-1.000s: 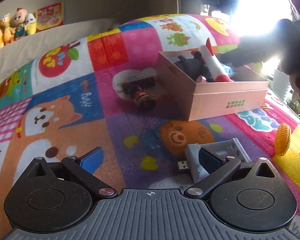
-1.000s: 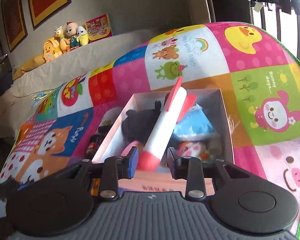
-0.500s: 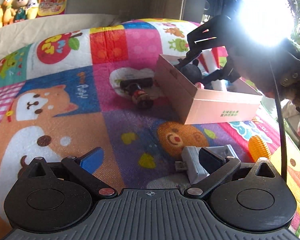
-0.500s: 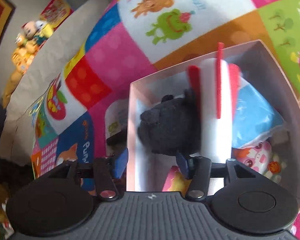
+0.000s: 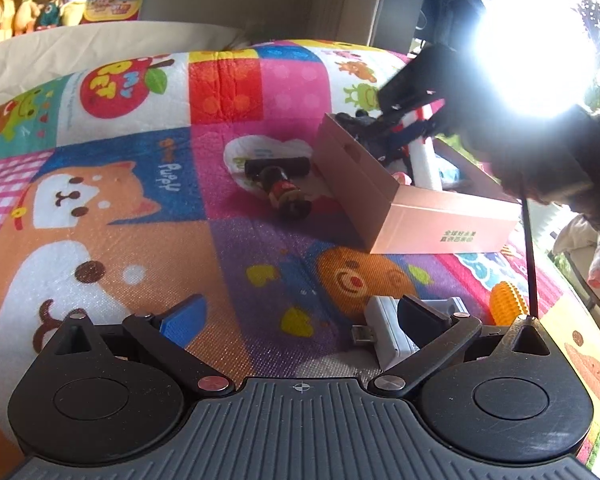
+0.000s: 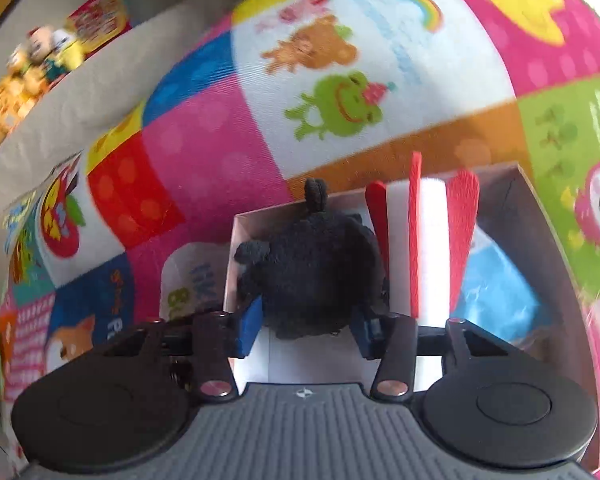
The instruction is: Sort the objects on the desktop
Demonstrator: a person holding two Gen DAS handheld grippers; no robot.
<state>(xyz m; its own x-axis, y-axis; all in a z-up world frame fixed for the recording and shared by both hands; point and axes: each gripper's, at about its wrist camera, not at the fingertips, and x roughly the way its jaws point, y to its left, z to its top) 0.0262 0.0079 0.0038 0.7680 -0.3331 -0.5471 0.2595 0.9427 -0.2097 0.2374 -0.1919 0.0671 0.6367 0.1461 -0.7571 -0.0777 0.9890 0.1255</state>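
Observation:
A pink cardboard box [image 5: 420,216] stands on the colourful play mat. Inside it lie a white foam rocket with red fins [image 6: 432,248] and a black plush toy [image 6: 316,268]. My right gripper [image 6: 306,326] reaches down into the box, its jaws closing with the plush between the blue pads, which press on its sides. From the left wrist view the right gripper [image 5: 404,128] shows as a dark shape over the box. My left gripper [image 5: 300,316] hovers open low over the mat, with a grey USB adapter [image 5: 384,332] lying by its right finger.
Left of the box lie a small dark bottle [image 5: 288,196], a black cylinder [image 5: 278,166] and a white packet [image 5: 260,148]. An orange ridged toy [image 5: 508,304] sits at the mat's right side. A blue packet [image 6: 496,288] fills the box's right part. Strong window glare hides the upper right.
My right gripper let the rocket go in the box, opened, shifted left to the black plush and closed on it. The left gripper stayed almost in place.

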